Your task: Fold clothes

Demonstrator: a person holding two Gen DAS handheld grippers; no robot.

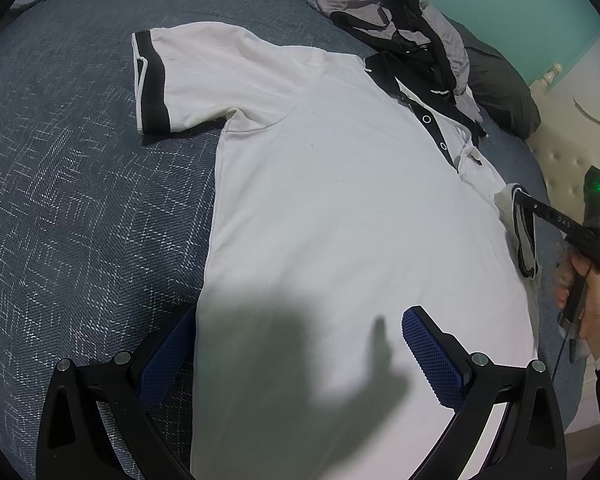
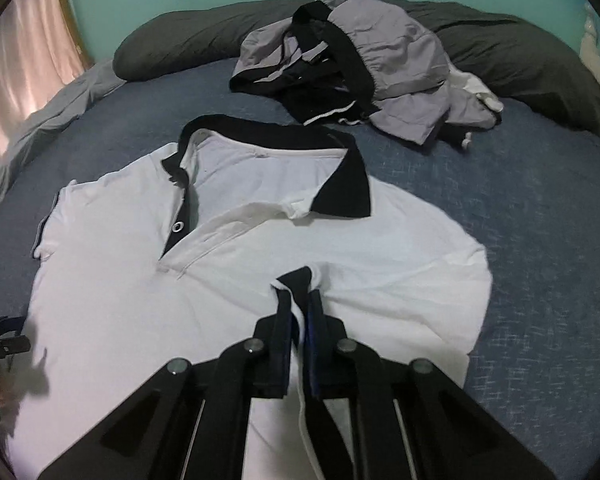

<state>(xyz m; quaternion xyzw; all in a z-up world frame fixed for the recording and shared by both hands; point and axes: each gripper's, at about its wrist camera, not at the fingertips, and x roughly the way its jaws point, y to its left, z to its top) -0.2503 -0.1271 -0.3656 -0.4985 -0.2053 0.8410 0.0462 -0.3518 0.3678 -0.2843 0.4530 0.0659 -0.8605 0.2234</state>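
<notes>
a white polo shirt [image 1: 340, 216] with black collar and cuffs lies spread face up on the blue bed [image 1: 80, 200]. the right gripper [image 2: 300, 312] has its fingers clenched on the shirt's black-edged sleeve cuff [image 2: 296, 280], lifted over the chest. the left gripper [image 1: 300, 356] hovers at the hem, fingers spread wide, grasping nothing. a grey and black clothes pile [image 2: 360, 64] sits near the pillows.
</notes>
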